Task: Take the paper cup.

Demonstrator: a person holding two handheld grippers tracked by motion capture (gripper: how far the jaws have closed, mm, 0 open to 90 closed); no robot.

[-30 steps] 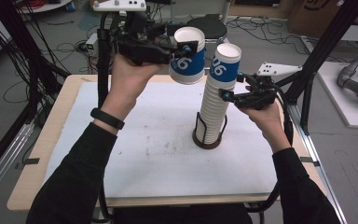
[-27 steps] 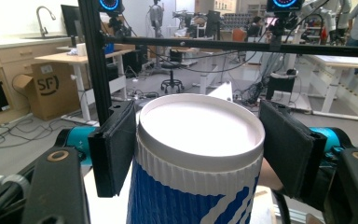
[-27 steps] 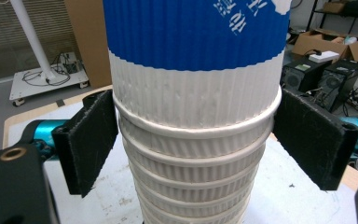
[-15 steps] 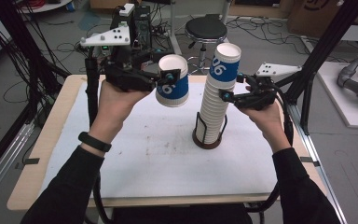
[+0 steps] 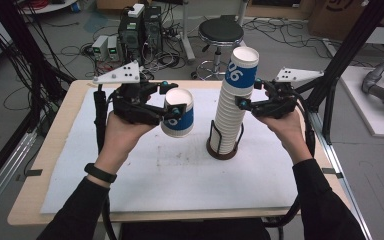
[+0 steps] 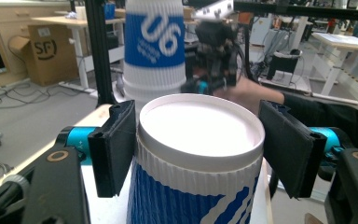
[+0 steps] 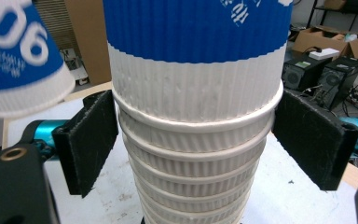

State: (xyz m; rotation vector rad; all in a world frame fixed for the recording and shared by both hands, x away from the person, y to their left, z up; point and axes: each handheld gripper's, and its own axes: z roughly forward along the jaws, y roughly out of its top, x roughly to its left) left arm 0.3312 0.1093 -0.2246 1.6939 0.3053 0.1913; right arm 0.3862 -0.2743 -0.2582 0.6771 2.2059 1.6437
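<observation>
A cup (image 5: 178, 113), gripped by the closed left gripper (image 5: 174, 98), has been lowered beside the stack (image 5: 231, 107), which is steadied between the right gripper's (image 5: 241, 102) pads; separation looks complete.

We are in a robotics lab or workshop: a table (image 5: 45, 200) inside a black metal frame (image 5: 350, 50), computer towers (image 5: 140, 27) and tangled cables (image 5: 80, 50) on the concrete floor, a stool (image 5: 221, 34), cardboard boxes (image 6: 46, 51) and workbenches (image 6: 345, 44) behind.
</observation>
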